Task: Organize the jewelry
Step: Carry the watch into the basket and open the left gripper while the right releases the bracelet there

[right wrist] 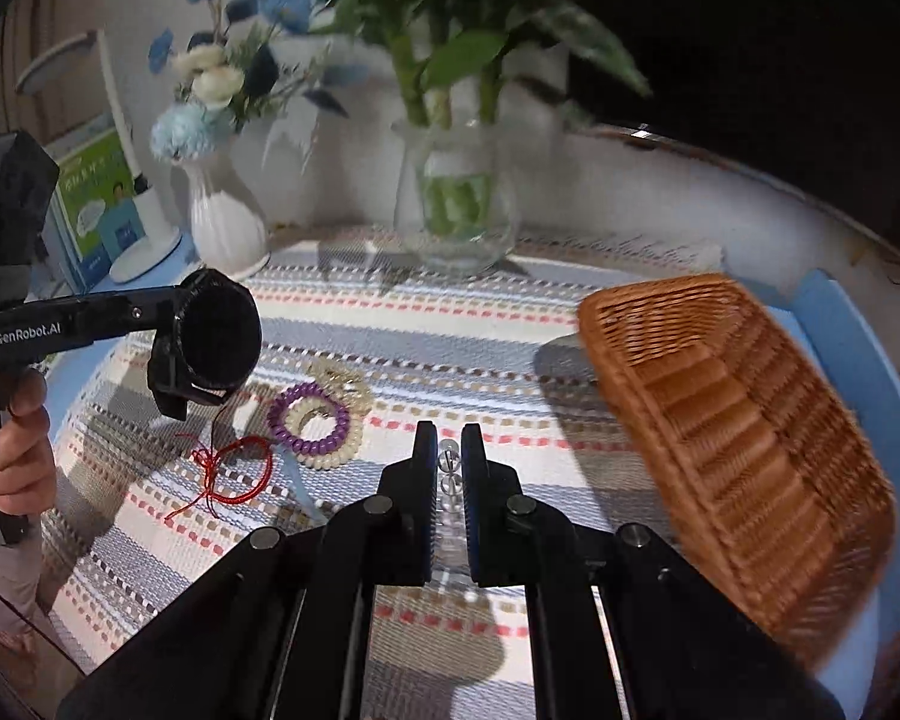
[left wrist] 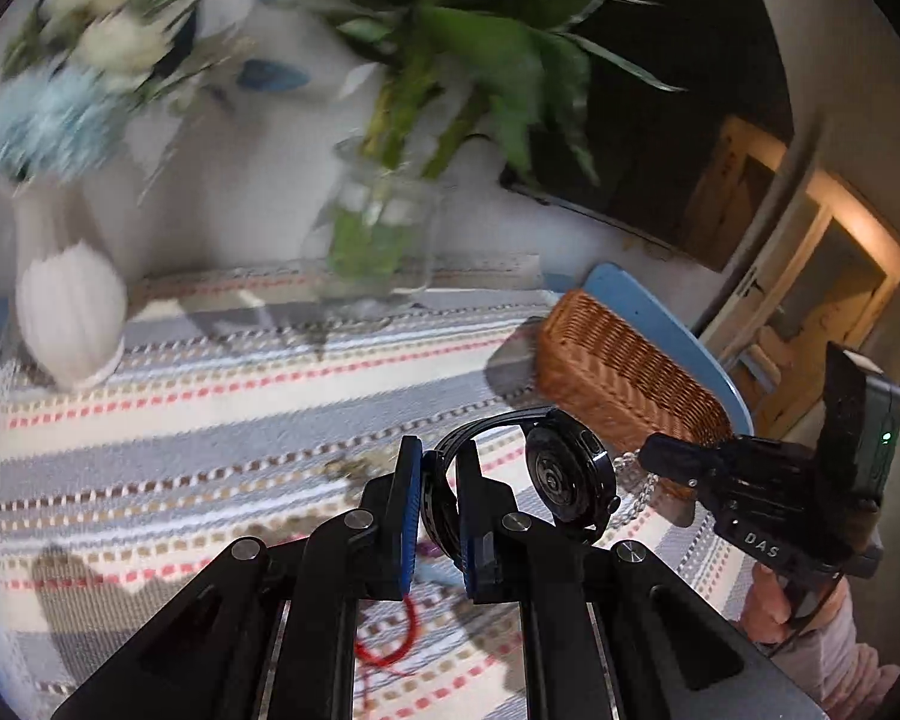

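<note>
The left gripper (left wrist: 438, 510) clamps the watch (left wrist: 570, 480) strap; the right gripper (right wrist: 449, 468) pinches a clear bead bracelet (right wrist: 448, 462), both probably bound for the basket (right wrist: 738, 432) at right.

The cloth (right wrist: 426, 324) is striped in grey, cream and white, with dashed lines of coral red, tan and dark brown. On the cloth beside the wicker basket (right wrist: 744, 420), which is orange-brown, lie a purple coil band (right wrist: 309, 420), a cream coil band (right wrist: 330, 450) and a red cord bracelet (right wrist: 234, 471). The watch (left wrist: 564, 474) is black all over. Both grippers are black with blue pads (left wrist: 411, 516); clear beads (right wrist: 448, 468) show between the right pair. Behind the cloth stand a white ribbed vase (right wrist: 225, 222) with pale blue and cream flowers, and a clear glass vase (right wrist: 456, 204) with green stems.
</note>
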The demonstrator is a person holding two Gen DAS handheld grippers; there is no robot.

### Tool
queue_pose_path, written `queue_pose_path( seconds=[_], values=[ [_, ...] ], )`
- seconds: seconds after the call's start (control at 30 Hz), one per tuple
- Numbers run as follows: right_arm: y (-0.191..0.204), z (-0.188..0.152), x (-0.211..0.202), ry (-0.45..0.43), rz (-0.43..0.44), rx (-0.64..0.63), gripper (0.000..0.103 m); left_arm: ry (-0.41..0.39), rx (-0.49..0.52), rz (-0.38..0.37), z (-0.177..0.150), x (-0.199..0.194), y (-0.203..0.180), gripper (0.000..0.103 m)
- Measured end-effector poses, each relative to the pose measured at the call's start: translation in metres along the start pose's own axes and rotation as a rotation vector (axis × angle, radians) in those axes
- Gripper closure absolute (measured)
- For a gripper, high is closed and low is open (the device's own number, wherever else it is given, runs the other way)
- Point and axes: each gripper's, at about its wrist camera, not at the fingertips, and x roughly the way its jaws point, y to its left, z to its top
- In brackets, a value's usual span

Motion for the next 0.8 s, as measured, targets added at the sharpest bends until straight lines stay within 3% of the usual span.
queue_pose_path(
  seconds=[0.2,0.4,0.6,0.8],
  values=[
    [-0.038,0.004,-0.047,-0.062,-0.036,0.054,0.094,0.017,0.054,-0.030,0.025,0.018,-0.048,0.092],
    [-0.095,0.005,-0.077,-0.105,-0.123,0.121,0.094,0.060,0.115,-0.067,0.051,0.068,-0.112,0.092],
    [-0.155,-0.014,-0.068,-0.093,-0.201,0.206,0.094,0.146,0.182,-0.076,0.062,0.147,-0.175,0.092],
    [-0.189,-0.036,-0.049,-0.031,-0.223,0.265,0.094,0.221,0.223,0.003,0.054,0.221,-0.214,0.092]
  ],
)
